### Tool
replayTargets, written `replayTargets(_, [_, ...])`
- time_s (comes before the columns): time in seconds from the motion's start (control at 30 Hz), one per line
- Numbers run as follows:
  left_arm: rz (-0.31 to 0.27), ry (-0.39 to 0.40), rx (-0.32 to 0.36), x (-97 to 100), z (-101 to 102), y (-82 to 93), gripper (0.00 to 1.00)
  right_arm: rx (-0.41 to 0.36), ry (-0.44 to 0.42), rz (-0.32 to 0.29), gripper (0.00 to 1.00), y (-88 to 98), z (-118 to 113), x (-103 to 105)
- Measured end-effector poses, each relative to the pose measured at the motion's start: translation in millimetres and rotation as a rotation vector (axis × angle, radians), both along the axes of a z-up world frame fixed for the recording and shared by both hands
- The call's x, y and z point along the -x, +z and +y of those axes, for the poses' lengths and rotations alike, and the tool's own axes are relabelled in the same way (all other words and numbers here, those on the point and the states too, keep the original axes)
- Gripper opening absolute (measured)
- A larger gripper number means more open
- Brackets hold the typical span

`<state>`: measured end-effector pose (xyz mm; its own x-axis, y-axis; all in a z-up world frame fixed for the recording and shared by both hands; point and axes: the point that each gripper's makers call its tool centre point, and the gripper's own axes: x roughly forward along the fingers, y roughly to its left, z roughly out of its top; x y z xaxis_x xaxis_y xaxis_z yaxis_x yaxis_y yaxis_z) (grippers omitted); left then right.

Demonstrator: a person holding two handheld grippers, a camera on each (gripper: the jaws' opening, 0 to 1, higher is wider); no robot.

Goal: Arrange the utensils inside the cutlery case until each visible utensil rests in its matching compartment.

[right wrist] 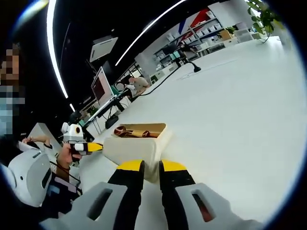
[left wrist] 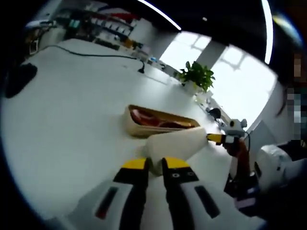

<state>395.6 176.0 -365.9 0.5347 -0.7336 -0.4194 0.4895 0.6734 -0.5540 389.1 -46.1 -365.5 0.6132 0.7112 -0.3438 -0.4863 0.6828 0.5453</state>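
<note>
While both grippers meet at one object, the cutlery case (left wrist: 160,122) lies on the white table (left wrist: 72,120), a long tan tray whose open top shows reddish-brown utensils (left wrist: 144,116) inside; which compartment each occupies cannot be told from either view.

Left gripper view: the left gripper (left wrist: 154,165) rises from the bottom edge, its yellow-tipped black jaws drawn narrow and closed on the near cream-coloured end of the case. At the far right end of the case the right gripper (left wrist: 215,138) reaches in, its yellow tip touching the case's corner; a hand (left wrist: 236,146) holds it. Beyond the case stand a potted plant (left wrist: 195,75) near bright windows, and a black cable (left wrist: 96,54) runs across the table's far part. A dark object (left wrist: 19,79) rests at the left edge of the table.

Right gripper view: the right gripper (right wrist: 151,167) rises from the bottom, jaws narrow and clamped on the near wall of the case (right wrist: 139,143), whose interior shows the utensils (right wrist: 129,132) at its far-left part. The left gripper (right wrist: 93,147) enters from the left with its yellow tip against the case's side. A monitor (right wrist: 100,86) stands on a desk in the background, and a cable (right wrist: 172,74) crosses the distant table surface.
</note>
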Motion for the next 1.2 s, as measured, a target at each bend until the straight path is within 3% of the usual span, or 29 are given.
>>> replayTargets(0.4, [-0.028,0.056,0.03,-7.5,4.8,8.0,0.12,-0.006,-0.024,-0.04,0.11,15.7,3.8,-2.1])
replayTargets(0.73, [-0.082,0.133,0.06,-29.6,15.3,28.4,0.12,-0.052,-0.034,-0.038,0.11,24.8,14.1,-10.2])
replayTargets(1.2, [-0.155,0.093,-0.039,-57.8,8.1,39.7,0.13,-0.039,-0.066,-0.05,0.11,25.5,13.6,-24.4])
